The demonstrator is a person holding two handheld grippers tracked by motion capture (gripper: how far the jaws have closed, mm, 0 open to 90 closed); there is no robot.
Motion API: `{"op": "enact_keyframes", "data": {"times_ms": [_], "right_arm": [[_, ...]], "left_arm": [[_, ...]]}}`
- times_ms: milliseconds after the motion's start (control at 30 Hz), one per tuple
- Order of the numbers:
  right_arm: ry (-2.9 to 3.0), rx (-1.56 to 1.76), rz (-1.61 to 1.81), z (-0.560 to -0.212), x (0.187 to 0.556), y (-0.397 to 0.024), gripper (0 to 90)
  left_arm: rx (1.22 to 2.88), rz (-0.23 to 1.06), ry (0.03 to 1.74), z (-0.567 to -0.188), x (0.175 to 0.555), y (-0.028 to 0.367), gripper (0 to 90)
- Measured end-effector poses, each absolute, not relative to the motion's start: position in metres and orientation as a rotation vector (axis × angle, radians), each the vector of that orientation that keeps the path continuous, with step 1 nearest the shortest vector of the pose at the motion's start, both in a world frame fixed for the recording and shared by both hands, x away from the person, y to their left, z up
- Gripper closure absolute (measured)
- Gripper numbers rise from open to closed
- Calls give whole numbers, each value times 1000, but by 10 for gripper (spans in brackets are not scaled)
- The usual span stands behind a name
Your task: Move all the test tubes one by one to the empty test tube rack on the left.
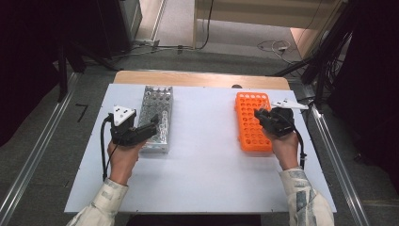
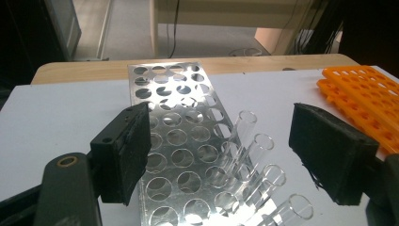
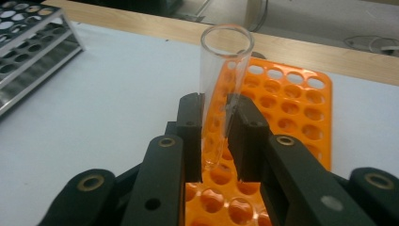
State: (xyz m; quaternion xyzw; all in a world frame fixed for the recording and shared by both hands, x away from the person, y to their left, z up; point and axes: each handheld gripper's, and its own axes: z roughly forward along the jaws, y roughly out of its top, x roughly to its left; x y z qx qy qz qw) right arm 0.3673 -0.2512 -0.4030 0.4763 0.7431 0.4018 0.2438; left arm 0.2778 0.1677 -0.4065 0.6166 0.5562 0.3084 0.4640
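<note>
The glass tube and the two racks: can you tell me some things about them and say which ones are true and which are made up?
1. The right gripper is shut on a clear test tube. True.
2. That tube is lying flat on the table. False: it stands tilted between the jaws, over the orange rack.
3. The left gripper is squeezing a tube. False: its jaws stand wide apart with nothing gripped.
4. Several glass tubes sit along one edge of the metal rack. True.
5. The orange rack is full of tubes. False: its visible holes are empty.
</note>
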Motion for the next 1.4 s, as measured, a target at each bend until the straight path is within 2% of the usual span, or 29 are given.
{"op": "enact_keyframes", "data": {"times_ms": [467,833,1400], "right_arm": [[2158,1188,1151,-400,351,-216,735],[2253,1129,1156,-406,342,-191,734],[2396,1005,1143,-421,324,-151,734]], "left_arm": [[1523,725,1314,-400,272,156,205],[1563,700,1287,-399,271,146,141],[1667,641,1157,-399,259,108,124]]}}
